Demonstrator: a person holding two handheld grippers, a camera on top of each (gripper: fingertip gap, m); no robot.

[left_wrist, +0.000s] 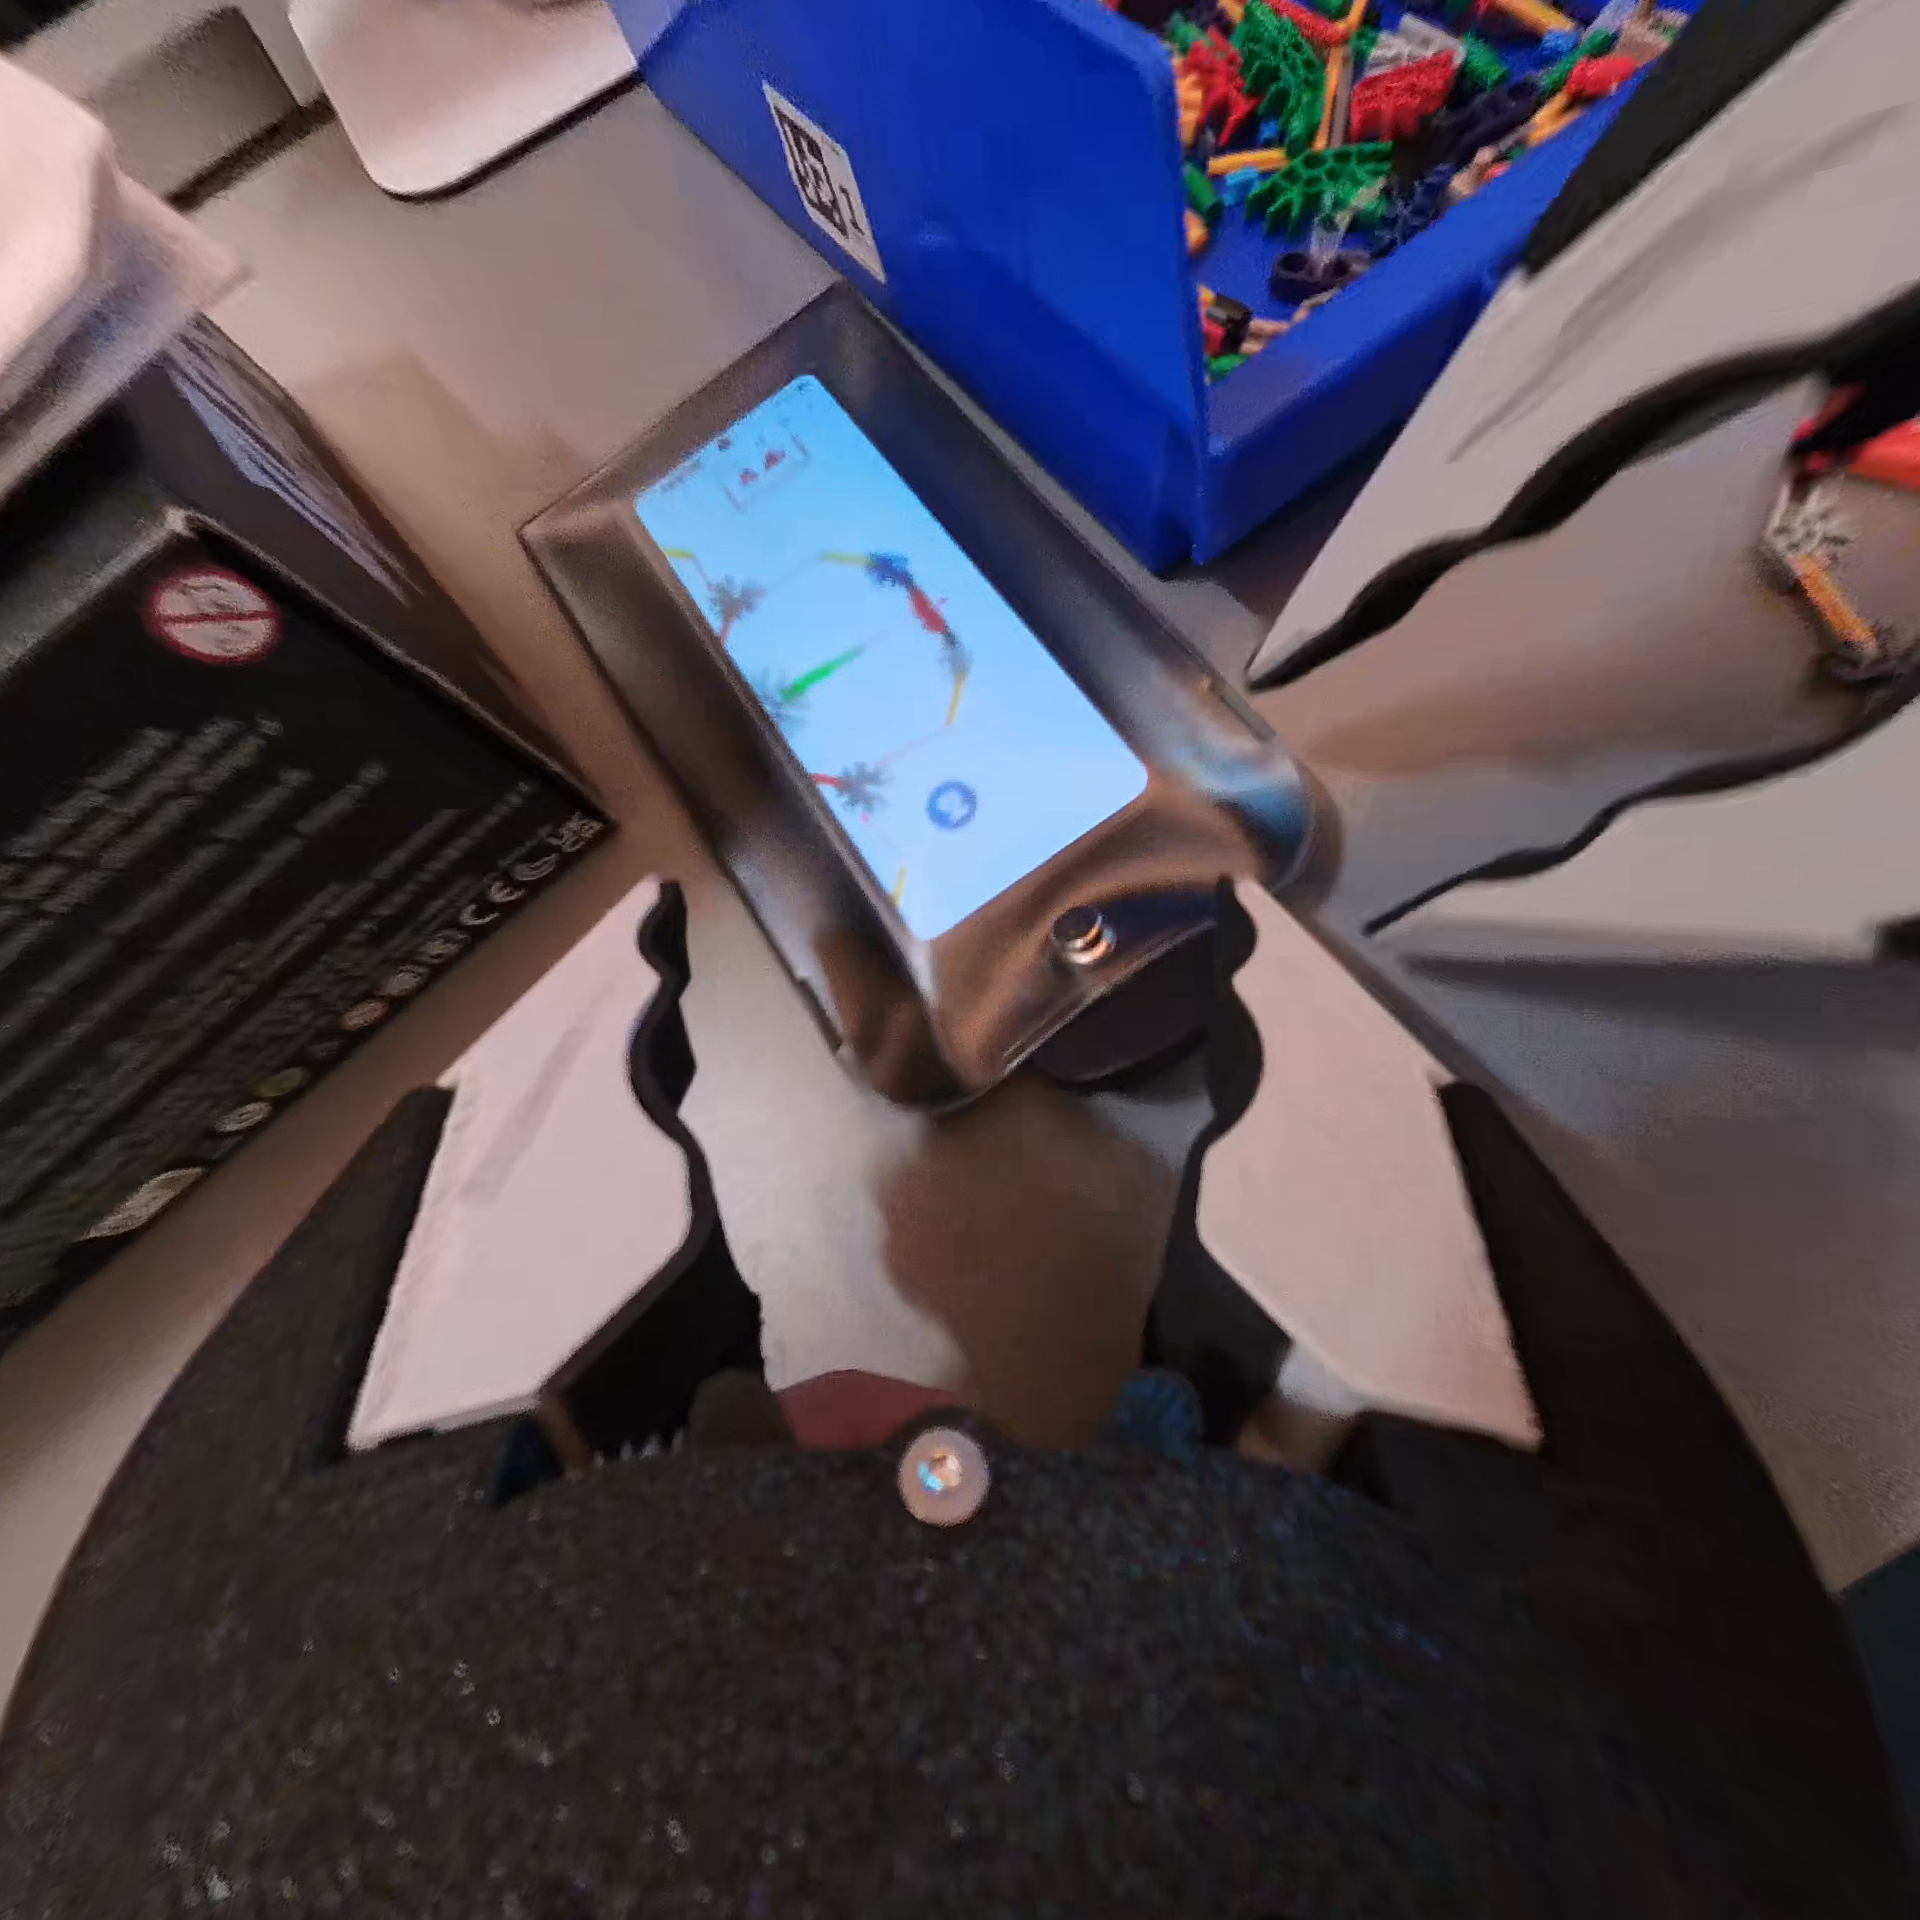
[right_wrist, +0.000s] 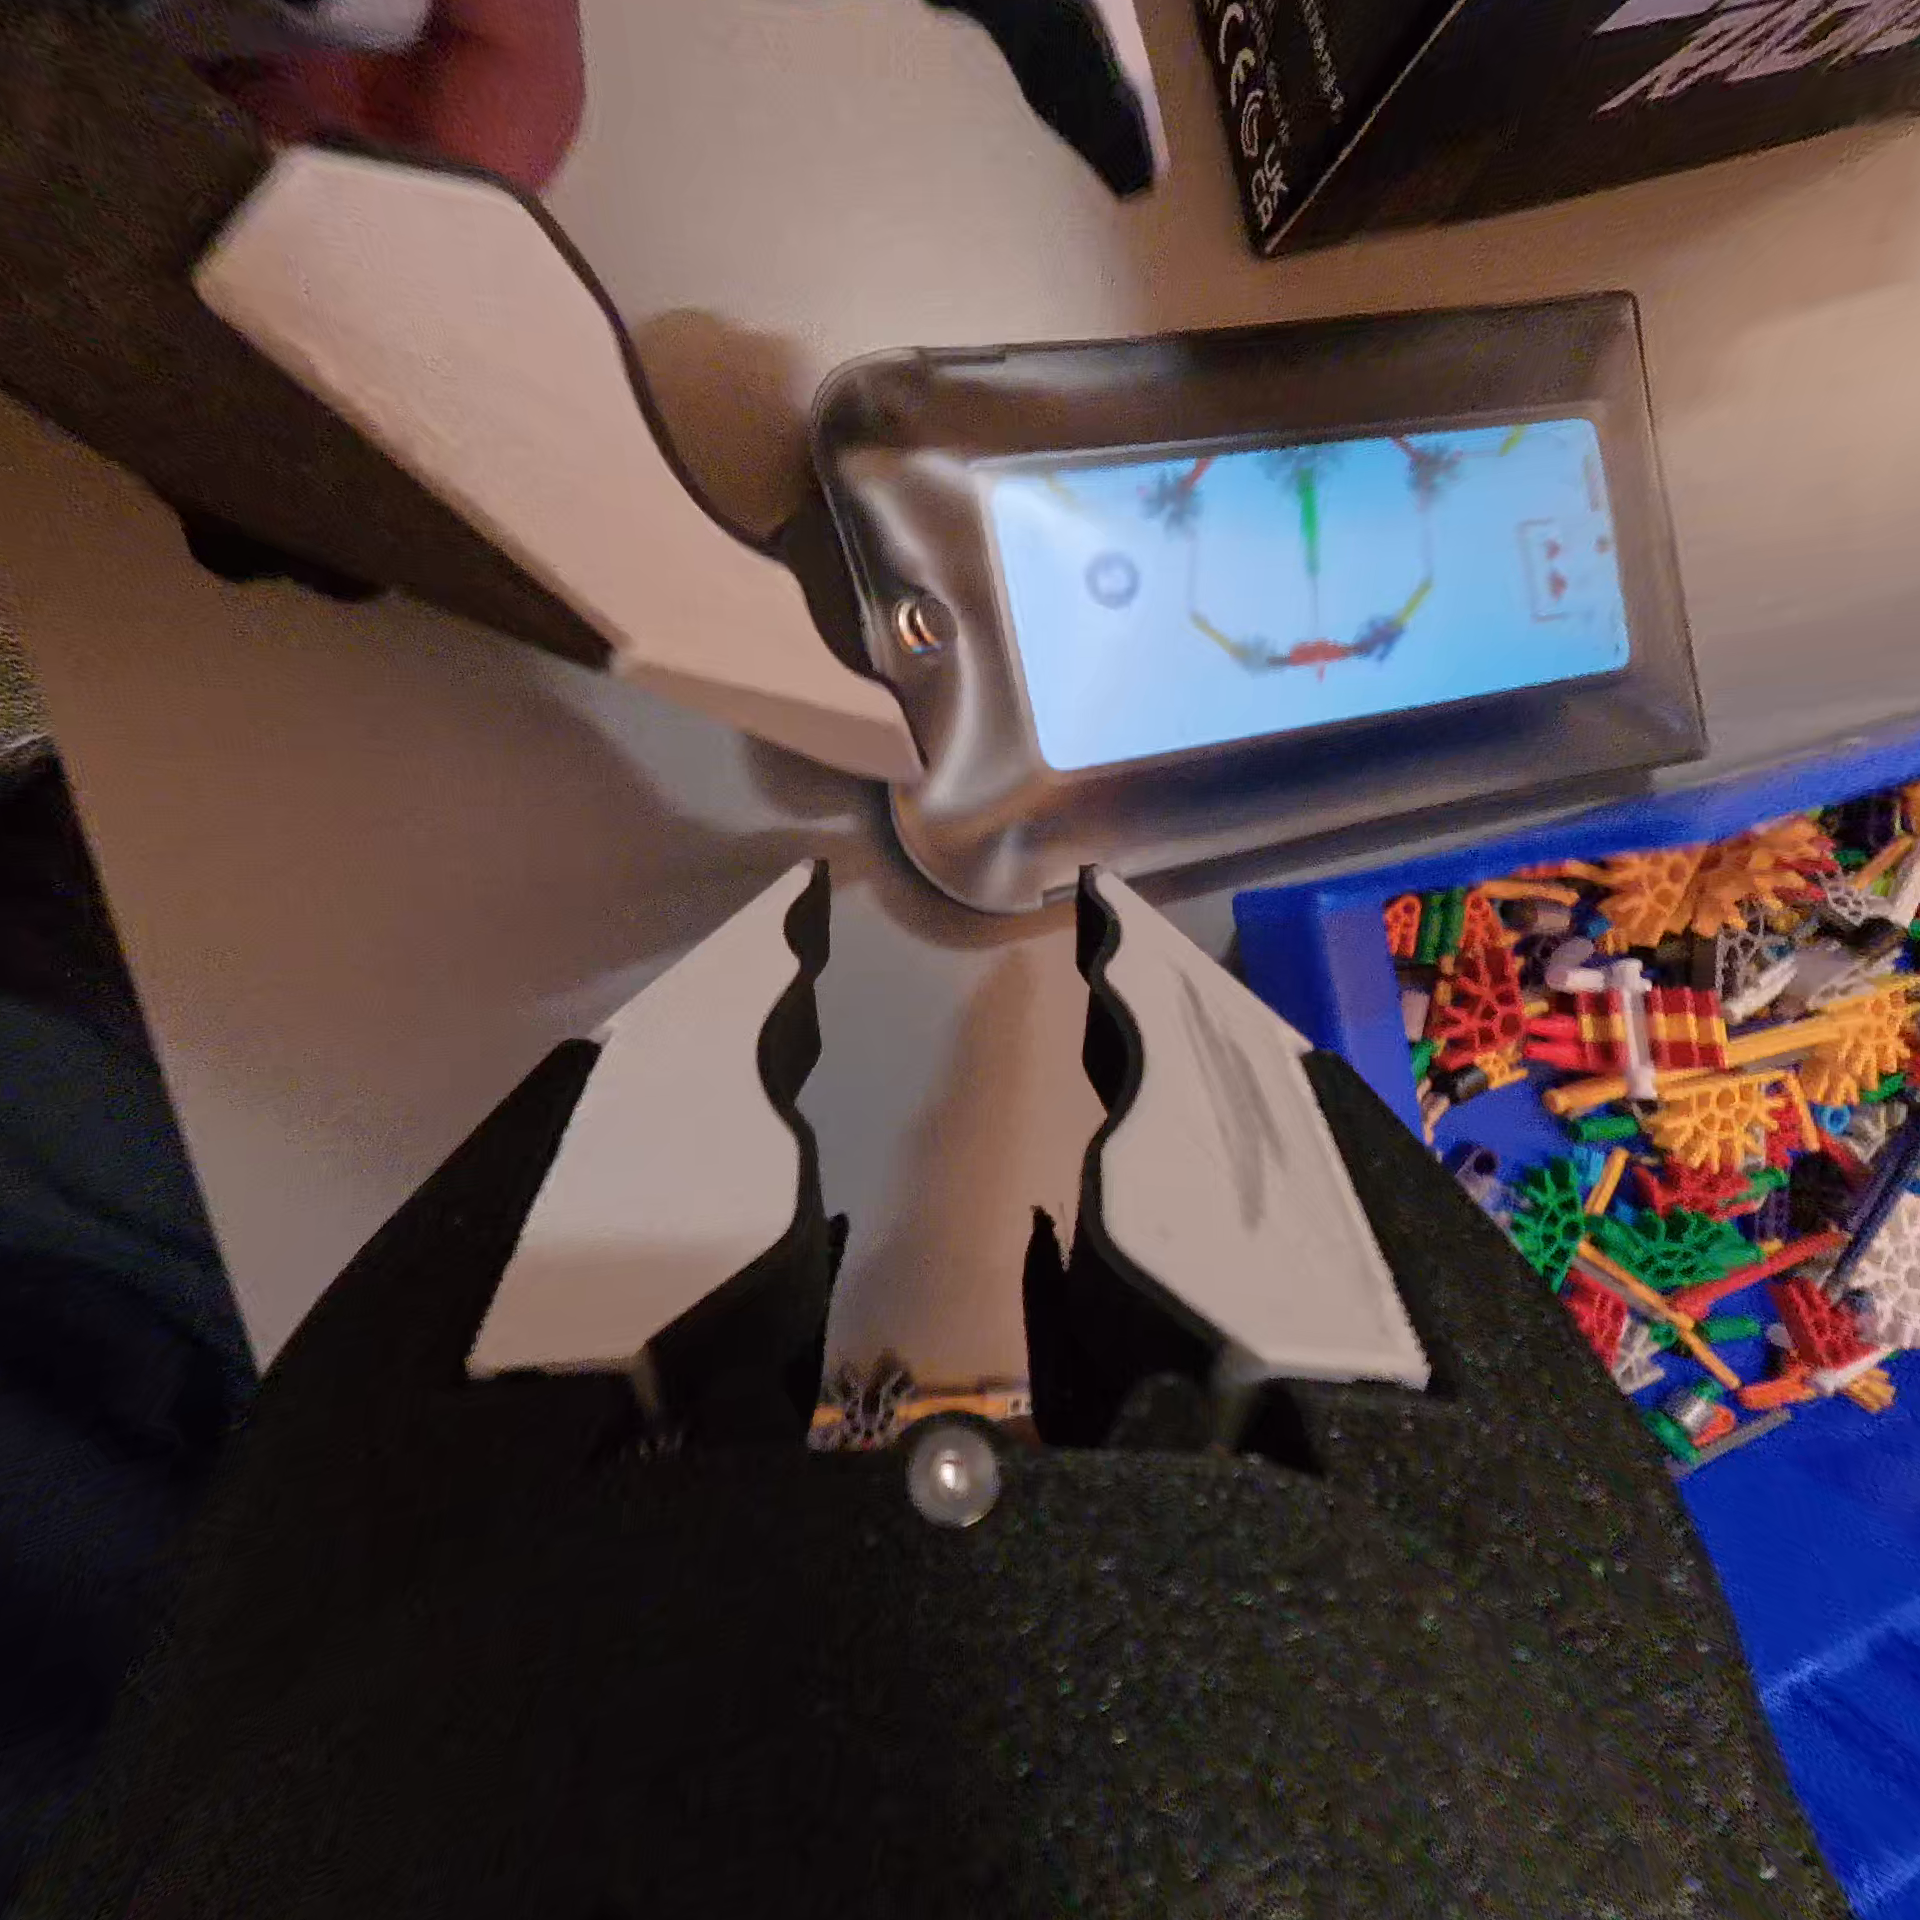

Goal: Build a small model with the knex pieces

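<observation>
Left gripper (left_wrist: 951, 904): I had it hovering low over the table (left_wrist: 582, 312), aimed straight at the near end of the phone stand (left_wrist: 1081, 940). Fingers were spread wide, holding nothing, their tips either side of the stand's near end, where the silver stud (left_wrist: 1081, 938) sat.

Right gripper (right_wrist: 951, 883): came in from the other side, pointing at the stand's rounded corner (right_wrist: 966, 852). Fingers were parted a fair bit and empty. Tips just short of the corner, not touching as far as I could tell.

Phone (left_wrist: 883, 655): lit up, pale blue screen with a diagram of coloured rods. It lay in the shiny metal stand, screen tilted up. From the left view its long axis ran away from me and a bit leftward; from the right view it ran across, left to right.

Blue bin (right_wrist: 1309, 935): just beside the stand, full of coloured construction pieces (right_wrist: 1683, 1091).

Black box (left_wrist: 239, 831): lay flat on the stand's other side, near but apart.

Small rod-and-connector assembly (left_wrist: 1829, 582): between my right gripper's fingers in the left view, too blurry to say if gripped.
</observation>
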